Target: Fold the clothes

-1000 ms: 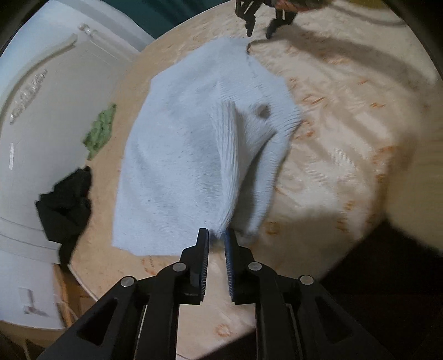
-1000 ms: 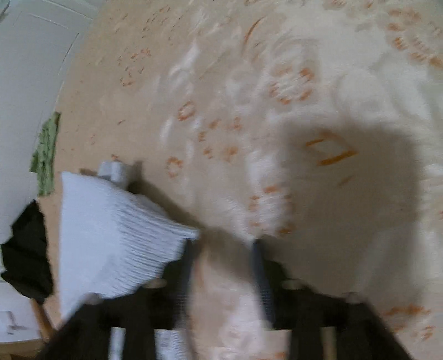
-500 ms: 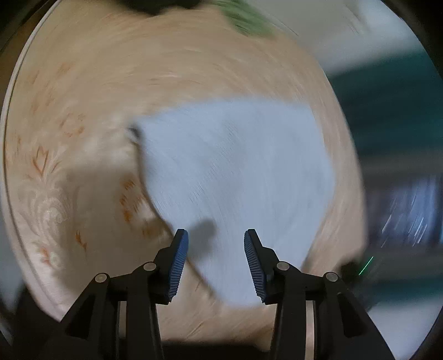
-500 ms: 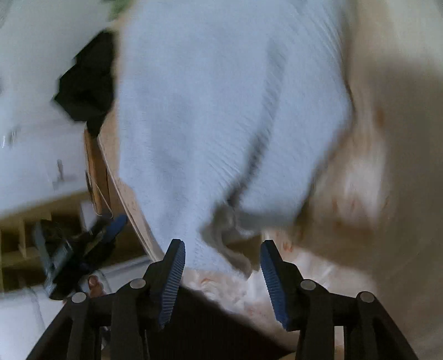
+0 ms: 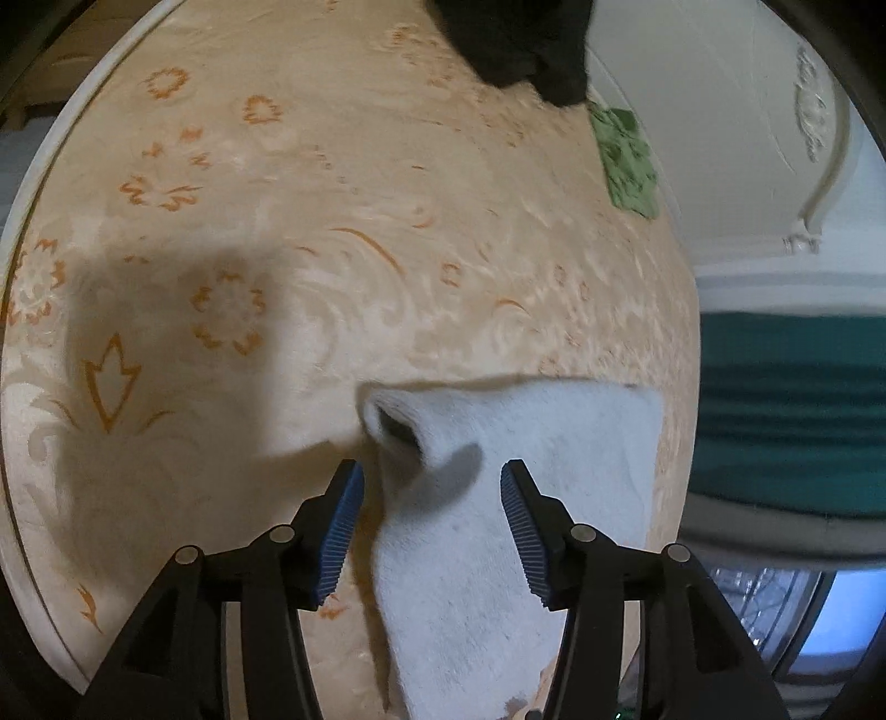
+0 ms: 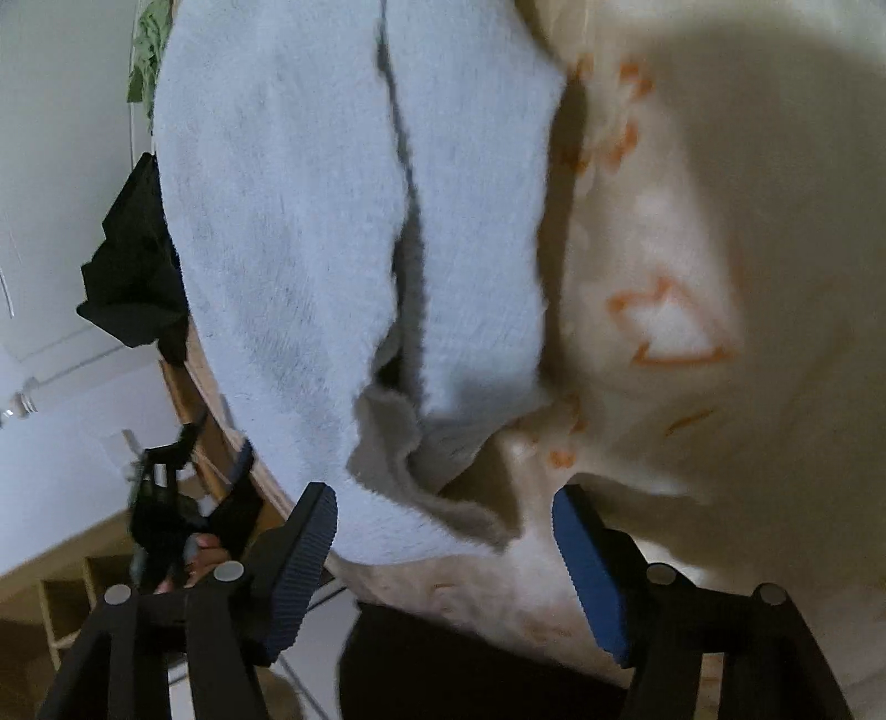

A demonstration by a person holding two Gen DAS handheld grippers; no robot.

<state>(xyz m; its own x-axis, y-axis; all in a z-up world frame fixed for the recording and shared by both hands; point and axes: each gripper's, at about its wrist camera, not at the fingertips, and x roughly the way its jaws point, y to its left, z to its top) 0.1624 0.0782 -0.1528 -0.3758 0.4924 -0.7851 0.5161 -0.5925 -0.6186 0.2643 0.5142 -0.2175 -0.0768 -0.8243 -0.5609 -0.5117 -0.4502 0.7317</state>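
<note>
A round table (image 5: 343,183) under a beige cloth with orange motifs carries a pale blue sweater (image 5: 531,476) at 5 o'clock, a black garment (image 5: 520,44) at 12, and a green cloth (image 5: 626,160) at 1, on the rim.

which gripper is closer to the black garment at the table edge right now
Cannot tell. The left gripper sees the black garment across the table; the right gripper sees it beyond the pale blue sweater.

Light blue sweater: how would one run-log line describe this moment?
sweater: folded on table | left gripper: opening, above it | right gripper: opening, nothing gripped
</note>
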